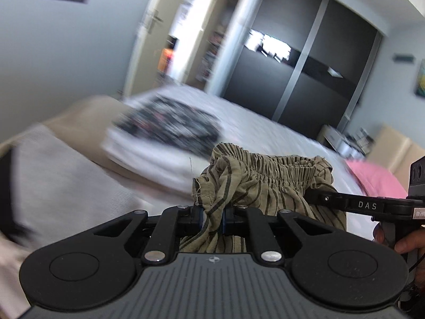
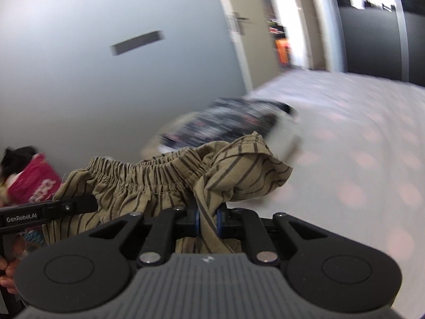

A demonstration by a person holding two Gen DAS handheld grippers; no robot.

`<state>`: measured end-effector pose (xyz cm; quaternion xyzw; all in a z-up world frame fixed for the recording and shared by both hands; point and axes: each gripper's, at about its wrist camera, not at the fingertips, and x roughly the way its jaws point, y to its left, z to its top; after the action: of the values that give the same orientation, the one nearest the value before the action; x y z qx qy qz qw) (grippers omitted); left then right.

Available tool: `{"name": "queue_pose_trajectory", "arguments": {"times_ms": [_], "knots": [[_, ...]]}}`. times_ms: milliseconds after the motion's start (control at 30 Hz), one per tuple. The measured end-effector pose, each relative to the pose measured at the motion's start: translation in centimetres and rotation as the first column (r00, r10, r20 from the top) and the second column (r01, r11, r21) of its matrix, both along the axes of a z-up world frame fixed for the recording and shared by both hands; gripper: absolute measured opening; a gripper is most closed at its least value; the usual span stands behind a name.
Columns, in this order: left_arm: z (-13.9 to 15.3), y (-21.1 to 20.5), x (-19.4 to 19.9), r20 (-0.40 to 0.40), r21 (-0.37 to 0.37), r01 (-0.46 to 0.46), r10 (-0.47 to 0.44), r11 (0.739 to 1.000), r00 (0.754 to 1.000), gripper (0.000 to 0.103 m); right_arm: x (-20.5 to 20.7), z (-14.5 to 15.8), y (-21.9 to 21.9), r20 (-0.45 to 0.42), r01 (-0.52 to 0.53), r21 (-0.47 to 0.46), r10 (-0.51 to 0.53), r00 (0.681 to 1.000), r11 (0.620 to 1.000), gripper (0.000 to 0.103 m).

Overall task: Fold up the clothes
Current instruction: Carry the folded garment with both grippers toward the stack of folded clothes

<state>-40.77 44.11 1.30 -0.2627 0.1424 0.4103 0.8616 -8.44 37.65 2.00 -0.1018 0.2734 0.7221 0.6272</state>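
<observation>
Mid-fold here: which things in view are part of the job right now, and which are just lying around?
In the job:
striped garment, held up by its elastic waistband
left gripper, shut on it
right gripper, shut on it
bed

Lying about:
dark patterned cloth on the bed
pink cloth
red bag

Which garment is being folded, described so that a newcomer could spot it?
Above the pale bed, the left gripper and right gripper hold an olive garment with dark stripes by its gathered elastic waistband. The dark patterned clothes lying behind it are not striped.
</observation>
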Motion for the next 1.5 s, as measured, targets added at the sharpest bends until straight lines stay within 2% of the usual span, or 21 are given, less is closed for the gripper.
{"name": "queue_pose_trajectory", "arguments": {"times_ms": [200, 300, 400, 600, 667, 733, 833, 900, 1033, 1233, 1367, 1467, 1500], "knots": [[3.1, 2.5, -6.9, 0.058, 0.0, -0.165, 0.165, 0.986, 0.985, 0.009, -7.1, 4.3, 6.8, 0.049, -0.183, 0.013, 0.182, 0.982, 0.983, 0.013], [4.7, 4.5, -9.4, 0.065, 0.013, -0.203, 0.202, 0.979, 0.977, 0.009, -9.9, 5.5, 8.8, 0.039, -0.218, 0.006, 0.218, 0.975, 0.976, 0.013], [6.5, 6.8, -10.7, 0.031, 0.044, -0.21, 0.209, 0.977, 0.977, 0.009, -12.1, 6.0, 9.7, 0.008, -0.224, -0.002, 0.224, 0.975, 0.975, 0.013], [9.0, 11.3, -10.9, -0.115, 0.064, -0.11, 0.117, 0.992, 0.987, 0.009, -15.2, 5.2, 10.4, -0.073, -0.162, -0.049, 0.158, 0.985, 0.986, 0.013], [9.3, 12.9, -10.9, -0.17, 0.028, -0.056, 0.06, 0.998, 0.984, 0.009, -16.2, 4.5, 10.6, -0.106, -0.13, -0.088, 0.12, 0.987, 0.988, 0.013], [9.6, 13.3, -10.3, -0.243, 0.038, -0.002, 0.011, 0.999, 0.97, 0.01, -16.6, 3.8, 10.5, -0.189, -0.126, -0.136, 0.099, 0.977, 0.983, 0.013], [10.2, 13.7, -9.5, -0.351, 0.051, 0.08, -0.058, 0.995, 0.934, 0.009, -17.2, 3.2, 10.7, -0.287, -0.146, -0.188, 0.088, 0.954, 0.971, 0.013], [9.7, 14.5, -9.2, -0.373, 0.019, 0.11, -0.095, 0.994, 0.923, 0.01, -17.8, 2.7, 11.2, -0.284, -0.137, -0.202, 0.076, 0.956, 0.97, 0.013], [6.6, 17.6, -8.3, -0.425, -0.063, 0.121, -0.136, 0.991, 0.895, 0.01, -18.2, 0.2, 12.8, -0.279, -0.111, -0.267, 0.034, 0.96, 0.957, 0.013], [2.6, 20.8, -7.4, -0.45, -0.113, 0.121, -0.159, 0.986, 0.879, 0.01, -19.1, -2.1, 14.9, -0.147, -0.052, -0.285, 0.01, 0.989, 0.957, 0.013], [0.0, 23.0, -6.9, -0.465, -0.145, 0.12, -0.175, 0.982, 0.868, 0.01, -18.7, -3.5, 15.8, -0.129, -0.03, -0.311, -0.01, 0.992, 0.95, 0.014], [-2.0, 24.6, -6.5, -0.476, -0.169, 0.119, -0.187, 0.978, 0.859, 0.015, -18.4, -4.9, 16.3, -0.101, -0.009, -0.323, -0.025, 0.995, 0.946, 0.025], [-1.9, 24.7, -7.0, -0.463, -0.161, 0.109, -0.172, 0.981, 0.87, 0.021, -18.0, -5.1, 16.3, -0.097, -0.001, -0.324, -0.033, 0.995, 0.946, 0.029]]}}
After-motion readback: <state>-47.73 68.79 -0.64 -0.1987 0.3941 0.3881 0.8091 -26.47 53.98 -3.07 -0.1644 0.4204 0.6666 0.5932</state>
